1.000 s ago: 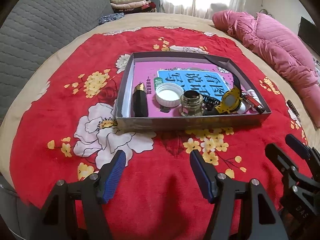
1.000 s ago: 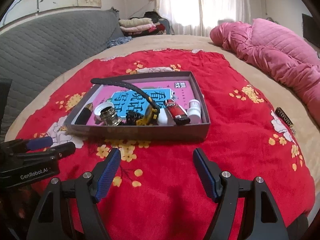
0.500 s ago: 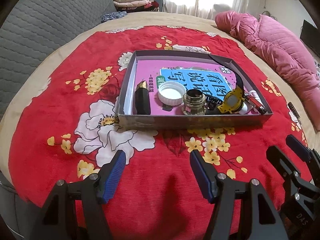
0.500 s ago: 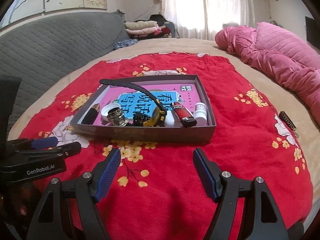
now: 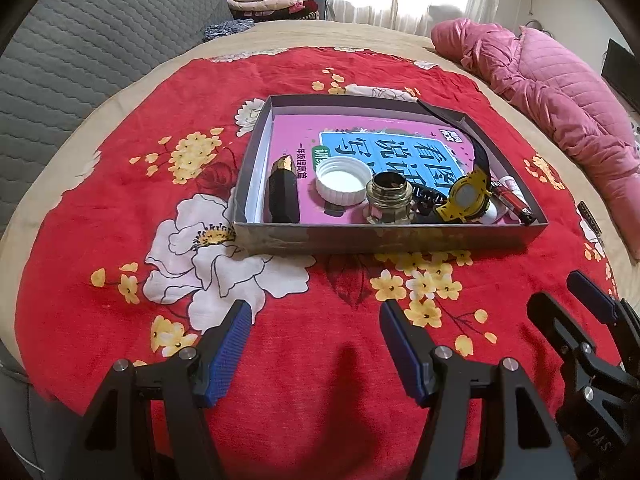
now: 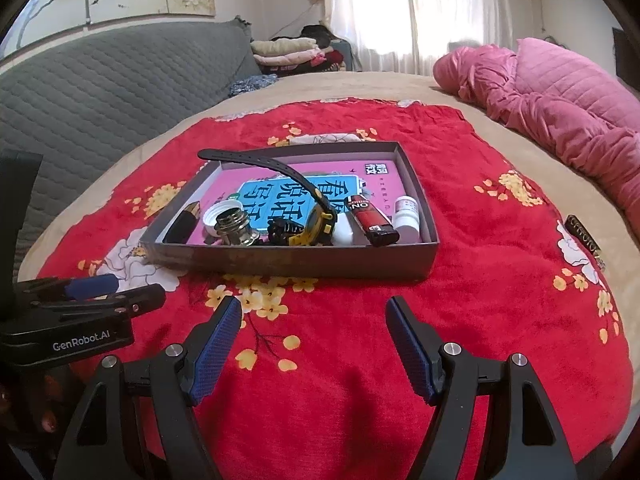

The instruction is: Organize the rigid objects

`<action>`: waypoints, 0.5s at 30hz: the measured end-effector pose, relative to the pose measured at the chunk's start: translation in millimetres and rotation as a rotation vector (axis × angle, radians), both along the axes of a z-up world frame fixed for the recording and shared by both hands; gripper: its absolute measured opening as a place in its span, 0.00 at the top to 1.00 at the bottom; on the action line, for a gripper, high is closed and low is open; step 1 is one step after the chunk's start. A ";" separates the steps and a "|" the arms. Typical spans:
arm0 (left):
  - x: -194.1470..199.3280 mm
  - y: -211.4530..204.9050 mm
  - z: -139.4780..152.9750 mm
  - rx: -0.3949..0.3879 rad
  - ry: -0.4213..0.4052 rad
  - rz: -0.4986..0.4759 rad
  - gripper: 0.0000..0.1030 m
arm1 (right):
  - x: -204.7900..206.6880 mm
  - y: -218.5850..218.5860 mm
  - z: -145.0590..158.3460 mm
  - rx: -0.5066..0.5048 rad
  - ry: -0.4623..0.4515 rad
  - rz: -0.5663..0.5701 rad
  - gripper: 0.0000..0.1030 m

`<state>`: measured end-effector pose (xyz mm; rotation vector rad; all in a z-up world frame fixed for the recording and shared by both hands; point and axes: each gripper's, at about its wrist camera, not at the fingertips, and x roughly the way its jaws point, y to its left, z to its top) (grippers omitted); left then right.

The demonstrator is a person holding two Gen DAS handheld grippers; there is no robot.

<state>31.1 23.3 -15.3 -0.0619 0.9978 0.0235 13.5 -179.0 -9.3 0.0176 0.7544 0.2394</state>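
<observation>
Blue-padded fingers of both grippers wide apart, empty, above red cloth.

left gripper spread, right gripper spread

- One grey box
- One pink booklet
- One black-and-gold lipstick
- One white cap
- One metal fitting
- One yellow watch
- One red lighter
- One small white bottle
- Two open claws: left claw, right claw
</observation>
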 end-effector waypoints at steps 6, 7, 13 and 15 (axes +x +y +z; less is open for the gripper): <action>0.5 0.8 -1.8 0.013 0.003 0.001 0.36 | 1.0 -2.1 -1.5 0.003 0.004 0.001 0.26; 0.5 0.5 -1.9 0.015 0.003 0.000 0.36 | 0.9 -2.0 -1.6 0.003 0.004 0.001 0.26; 0.1 0.0 -2.4 0.019 0.007 -0.002 0.36 | 0.8 -2.4 -1.7 0.006 0.002 -0.002 0.26; 0.1 -0.1 -2.5 0.020 0.007 -0.004 0.36 | 0.6 -2.5 -1.6 0.005 0.001 -0.001 0.26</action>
